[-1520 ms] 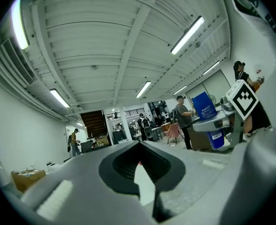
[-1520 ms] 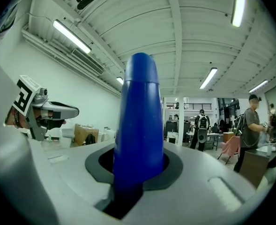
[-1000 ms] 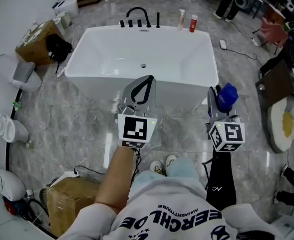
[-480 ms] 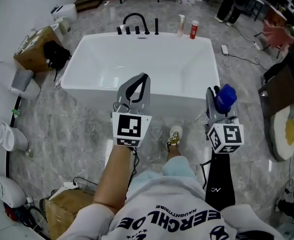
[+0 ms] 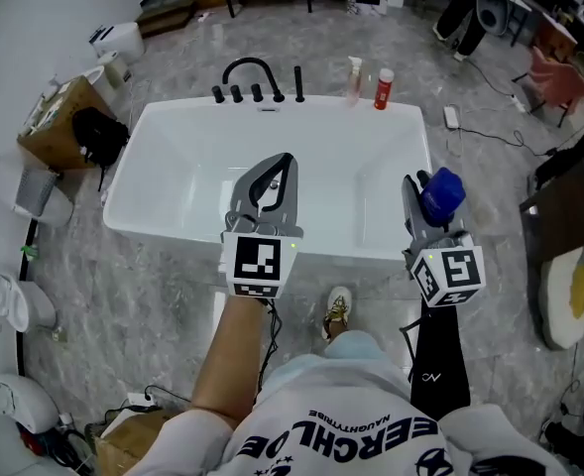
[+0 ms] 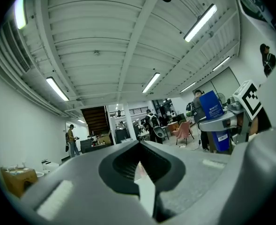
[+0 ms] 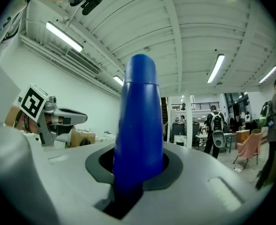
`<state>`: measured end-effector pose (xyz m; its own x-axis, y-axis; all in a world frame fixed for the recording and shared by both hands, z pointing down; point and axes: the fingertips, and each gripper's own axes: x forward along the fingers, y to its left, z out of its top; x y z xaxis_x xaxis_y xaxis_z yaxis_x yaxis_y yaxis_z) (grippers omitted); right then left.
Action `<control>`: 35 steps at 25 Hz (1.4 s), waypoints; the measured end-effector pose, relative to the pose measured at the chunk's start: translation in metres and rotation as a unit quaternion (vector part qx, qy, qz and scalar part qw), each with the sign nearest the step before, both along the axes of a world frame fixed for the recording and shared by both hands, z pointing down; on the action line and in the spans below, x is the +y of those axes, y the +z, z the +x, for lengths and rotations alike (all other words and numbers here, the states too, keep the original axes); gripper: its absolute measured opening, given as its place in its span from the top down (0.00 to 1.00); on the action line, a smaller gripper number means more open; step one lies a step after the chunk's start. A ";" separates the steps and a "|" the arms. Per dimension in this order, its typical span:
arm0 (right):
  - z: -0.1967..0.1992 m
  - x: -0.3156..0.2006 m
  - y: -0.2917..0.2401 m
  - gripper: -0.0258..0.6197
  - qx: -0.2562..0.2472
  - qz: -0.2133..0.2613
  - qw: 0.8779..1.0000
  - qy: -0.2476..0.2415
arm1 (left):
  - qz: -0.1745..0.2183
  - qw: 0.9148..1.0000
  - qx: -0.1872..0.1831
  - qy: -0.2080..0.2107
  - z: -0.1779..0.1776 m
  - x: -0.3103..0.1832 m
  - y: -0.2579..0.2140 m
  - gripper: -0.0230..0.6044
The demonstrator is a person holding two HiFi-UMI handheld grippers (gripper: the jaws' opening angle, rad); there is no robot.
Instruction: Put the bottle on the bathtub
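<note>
My right gripper (image 5: 422,194) is shut on a blue bottle (image 5: 440,195), which stands upright between its jaws; in the right gripper view the blue bottle (image 7: 138,125) fills the middle. It hangs over the floor just off the right near corner of the white bathtub (image 5: 173,228). My left gripper (image 5: 272,179) is shut and empty, held above the tub's near rim, with its jaws (image 6: 140,172) pressed together and pointing upward at the ceiling.
A black faucet (image 5: 247,75), a clear spray bottle (image 5: 354,75) and a red bottle (image 5: 381,87) stand on the tub's far rim. A cardboard box (image 5: 58,117) and toilets (image 5: 4,300) lie left. A person's shoe (image 5: 337,310) is on the marble floor.
The person has stepped closer to the tub, so both grippers have come forward. The left one is now over the near rim, and the right one holding the bottle is beside the tub's right end.
</note>
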<state>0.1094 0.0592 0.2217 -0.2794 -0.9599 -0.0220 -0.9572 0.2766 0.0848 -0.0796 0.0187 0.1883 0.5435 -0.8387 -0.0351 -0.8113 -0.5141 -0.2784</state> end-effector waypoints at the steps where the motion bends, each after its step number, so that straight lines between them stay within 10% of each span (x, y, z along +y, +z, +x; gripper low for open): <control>1: 0.008 -0.019 0.000 0.78 -0.004 -0.001 1.000 -0.001 | -0.002 1.000 0.000 -0.002 0.008 -0.018 0.000 0.96; 14: 0.058 -0.167 0.019 0.78 -0.033 -0.012 0.999 -0.026 | -0.008 1.000 -0.010 -0.026 0.063 -0.162 0.010 0.96; 24: 0.007 -0.228 0.046 0.78 -0.038 -0.033 0.996 -0.068 | -0.029 0.999 -0.018 -0.017 0.039 -0.230 0.036 0.96; 35: -0.077 -0.313 0.081 0.78 -0.054 -0.053 0.993 -0.088 | -0.079 0.992 0.037 0.093 -0.004 -0.321 0.078 0.96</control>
<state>0.0322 -0.2539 0.3024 -0.4444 -0.8950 0.0385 -0.8953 0.4422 -0.0545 -0.0834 -0.3026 0.2663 0.6896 -0.7229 0.0439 -0.7140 -0.6888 -0.1256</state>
